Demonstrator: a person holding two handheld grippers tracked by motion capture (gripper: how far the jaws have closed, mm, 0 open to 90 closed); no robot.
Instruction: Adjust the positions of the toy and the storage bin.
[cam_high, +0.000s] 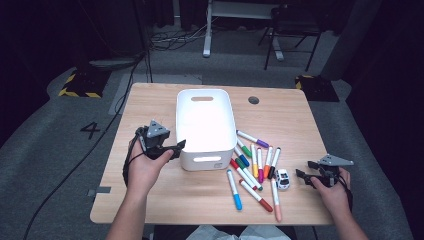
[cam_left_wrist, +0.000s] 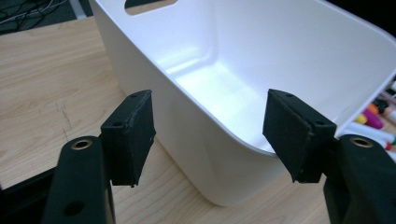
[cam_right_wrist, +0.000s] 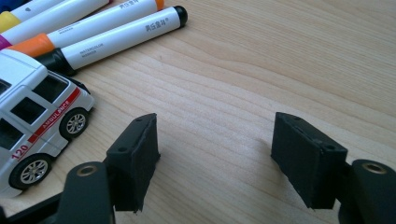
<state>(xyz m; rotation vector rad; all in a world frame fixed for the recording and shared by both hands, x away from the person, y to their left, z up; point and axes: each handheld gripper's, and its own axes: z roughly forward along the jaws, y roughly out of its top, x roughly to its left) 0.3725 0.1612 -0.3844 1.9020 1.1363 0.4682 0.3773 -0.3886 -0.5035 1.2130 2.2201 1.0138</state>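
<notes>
Left gripper (cam_high: 176, 148): held at the near left corner of the white bin (cam_high: 205, 127); its jaws are spread, one outside the bin wall and one over the inside, with the rim between them and no pad seen pressing on it.
White bin: set upright near the middle of the table (cam_high: 150, 195), toward its far edge; a handle slot is seen in the far wall and another in the near wall; its inside (cam_left_wrist: 243, 88) is seen bare in the left gripper view.
Markers (cam_high: 252, 167): scattered flat on the table just right of the bin's near right corner, caps in many colours, several touching one another.
Toy ambulance (cam_high: 282, 179): stood on its wheels at the right end of the marker pile, near the table's near edge.
Right gripper (cam_high: 304, 176): held low over the table's right edge, just beside the toy ambulance; its jaws are spread over bare wood with nothing between them.
</notes>
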